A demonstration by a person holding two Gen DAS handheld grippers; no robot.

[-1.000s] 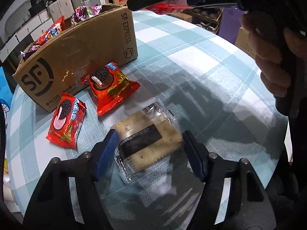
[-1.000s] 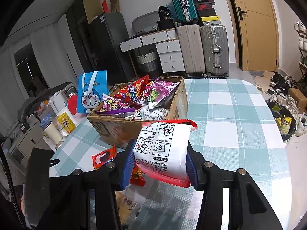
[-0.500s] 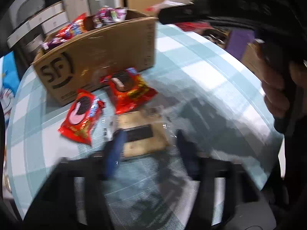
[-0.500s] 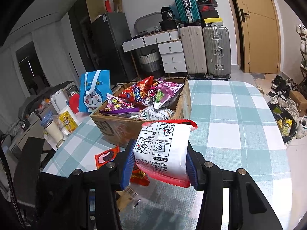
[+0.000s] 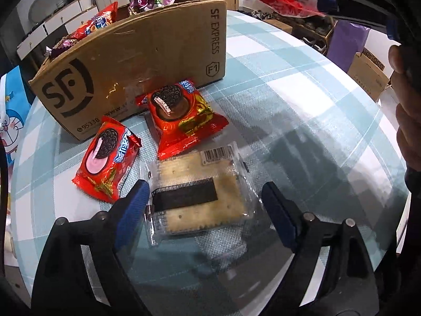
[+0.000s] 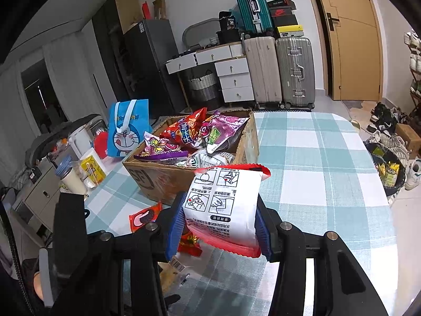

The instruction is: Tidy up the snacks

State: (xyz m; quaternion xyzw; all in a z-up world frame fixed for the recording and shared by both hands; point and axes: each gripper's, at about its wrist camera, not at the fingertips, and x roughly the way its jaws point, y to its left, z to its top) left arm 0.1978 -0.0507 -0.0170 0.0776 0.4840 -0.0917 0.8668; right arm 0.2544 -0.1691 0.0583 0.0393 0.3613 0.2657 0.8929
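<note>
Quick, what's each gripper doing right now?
Left gripper: jaws opening, astride the cracker pack, not gripping.
Right gripper: shut on white snack packet.

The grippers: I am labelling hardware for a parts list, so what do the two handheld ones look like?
Both match. The left gripper and right gripper each have two black angular arms with round silver bolt heads and ribbed blue pads on the fingertips. No cables or sleeves are visible.
</note>
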